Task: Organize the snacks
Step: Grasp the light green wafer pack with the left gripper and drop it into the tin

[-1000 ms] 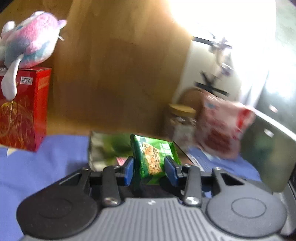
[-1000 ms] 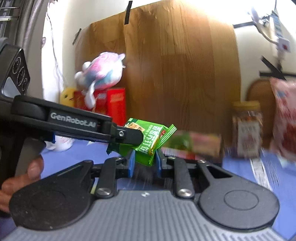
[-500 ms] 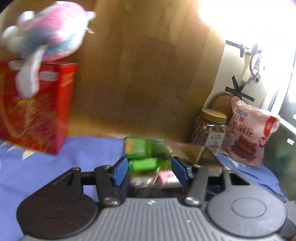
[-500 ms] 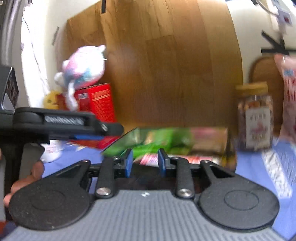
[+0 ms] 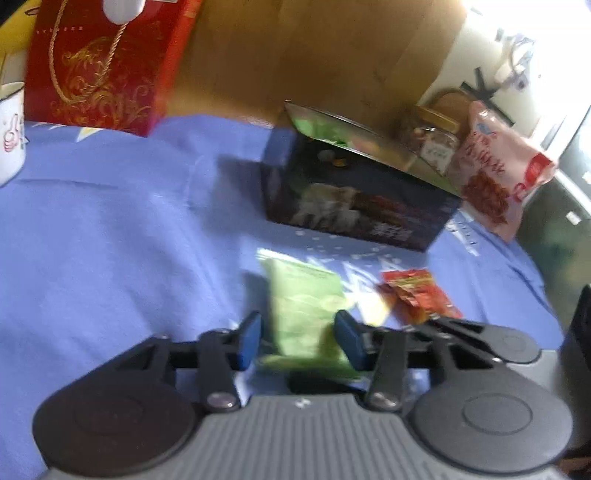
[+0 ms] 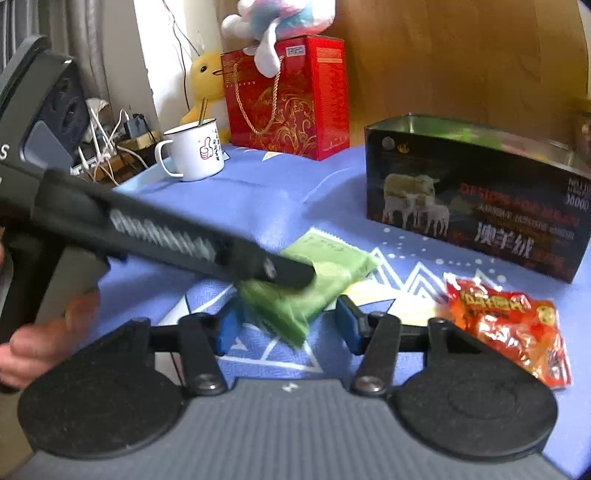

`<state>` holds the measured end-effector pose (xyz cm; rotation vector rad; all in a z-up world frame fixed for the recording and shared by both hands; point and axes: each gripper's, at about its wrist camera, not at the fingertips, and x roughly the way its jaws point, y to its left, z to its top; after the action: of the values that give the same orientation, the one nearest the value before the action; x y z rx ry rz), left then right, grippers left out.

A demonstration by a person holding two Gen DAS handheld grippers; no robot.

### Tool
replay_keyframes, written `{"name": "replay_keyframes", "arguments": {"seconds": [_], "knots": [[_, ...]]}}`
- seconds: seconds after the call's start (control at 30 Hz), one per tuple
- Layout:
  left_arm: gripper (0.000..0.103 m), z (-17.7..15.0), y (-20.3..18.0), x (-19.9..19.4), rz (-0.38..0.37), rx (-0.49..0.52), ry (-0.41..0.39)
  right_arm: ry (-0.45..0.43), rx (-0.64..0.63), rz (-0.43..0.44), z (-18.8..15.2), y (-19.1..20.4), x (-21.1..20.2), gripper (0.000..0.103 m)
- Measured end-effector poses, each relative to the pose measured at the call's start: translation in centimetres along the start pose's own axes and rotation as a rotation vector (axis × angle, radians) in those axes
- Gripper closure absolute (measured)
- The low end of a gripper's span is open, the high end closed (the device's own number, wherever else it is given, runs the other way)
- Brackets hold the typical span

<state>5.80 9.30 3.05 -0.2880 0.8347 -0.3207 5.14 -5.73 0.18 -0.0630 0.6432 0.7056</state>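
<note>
A light green snack packet [image 5: 303, 295] lies on the blue cloth in front of the dark open box [image 5: 354, 206]. My left gripper [image 5: 299, 334] is closing on it, and its blue pads touch the packet's two sides. In the right wrist view the left gripper [image 6: 291, 273] lies across the same green packet [image 6: 332, 266]. My right gripper [image 6: 288, 326] is opening. The packet's near corner sits between its pads without touching them. An orange-red packet [image 6: 506, 321] rests on the cloth to the right, also seen as the red packet [image 5: 417, 295]. The box [image 6: 472, 206] holds several packets.
Behind stand a red gift bag [image 6: 288, 99] with a plush toy [image 6: 280, 18] on top and a white mug [image 6: 195, 151]. A jar [image 5: 432, 136] and a pink snack bag [image 5: 495, 170] are beyond the box. Cables [image 6: 107, 147] lie past the left edge. A hand [image 6: 44, 332] holds the left gripper.
A second ago both grippers held a green packet above the box, then it lay in the box. Both have since dropped to the cloth around another green packet, and the right jaws have widened.
</note>
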Motion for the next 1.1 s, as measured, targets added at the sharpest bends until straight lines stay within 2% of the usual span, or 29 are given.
{"name": "replay_keyframes", "arguments": {"seconds": [0.07, 0.13, 0.3, 0.4, 0.5, 0.53, 0.6, 0.63, 0.7, 0.77, 0.87, 0.97, 1.1], "knots": [[0.067, 0.0, -1.0, -0.6, 0.014, 0.021, -0.012, -0.029, 0.022, -0.009, -0.4, -0.2, -1.0, 0.062], [0.067, 0.5, -2.3, -1.4, -0.004, 0.044, -0.048, -0.086, 0.013, -0.042, -0.6, -0.1, -2.6, 0.063], [0.067, 4.3, -5.2, -2.2, -0.078, 0.084, -0.140, -0.228, -0.035, -0.140, 1.9, -1.7, -5.5, 0.063], [0.067, 8.0, -6.7, -0.4, -0.125, 0.090, -0.181, -0.260, -0.017, -0.191, 4.4, -4.5, -5.8, 0.062], [0.067, 11.3, -8.0, 2.6, -0.146, 0.088, -0.182, -0.251, 0.025, -0.232, 6.7, -8.0, -5.3, 0.063], [0.066, 12.1, -8.3, 3.7, -0.147, 0.094, -0.185, -0.247, 0.038, -0.254, 7.3, -9.1, -5.0, 0.062], [0.056, 13.3, -9.0, 5.9, -0.130, 0.099, -0.177, -0.233, 0.046, -0.330, 7.7, -10.6, -4.4, 0.061], [0.056, 13.6, -9.2, 6.9, -0.101, 0.099, -0.162, -0.225, 0.055, -0.375, 7.7, -11.2, -4.1, 0.060], [0.056, 13.3, -9.1, 7.2, -0.074, 0.085, -0.161, -0.245, 0.100, -0.394, 7.1, -12.2, -5.0, 0.060], [0.056, 12.3, -8.3, 5.9, -0.116, 0.061, -0.194, -0.279, 0.153, -0.340, 5.7, -12.4, -6.5, 0.060], [0.056, 10.2, -7.2, 3.2, -0.163, 0.041, -0.221, -0.264, 0.219, -0.271, 2.6, -12.1, -8.3, 0.060], [0.054, 7.5, -6.2, 2.0, -0.163, 0.025, -0.169, -0.209, 0.336, -0.214, -0.5, -12.3, -8.7, 0.060], [0.054, 4.0, -5.6, 3.5, -0.153, -0.016, -0.032, -0.164, 0.471, -0.212, -2.7, -12.9, -8.4, 0.061]]}}
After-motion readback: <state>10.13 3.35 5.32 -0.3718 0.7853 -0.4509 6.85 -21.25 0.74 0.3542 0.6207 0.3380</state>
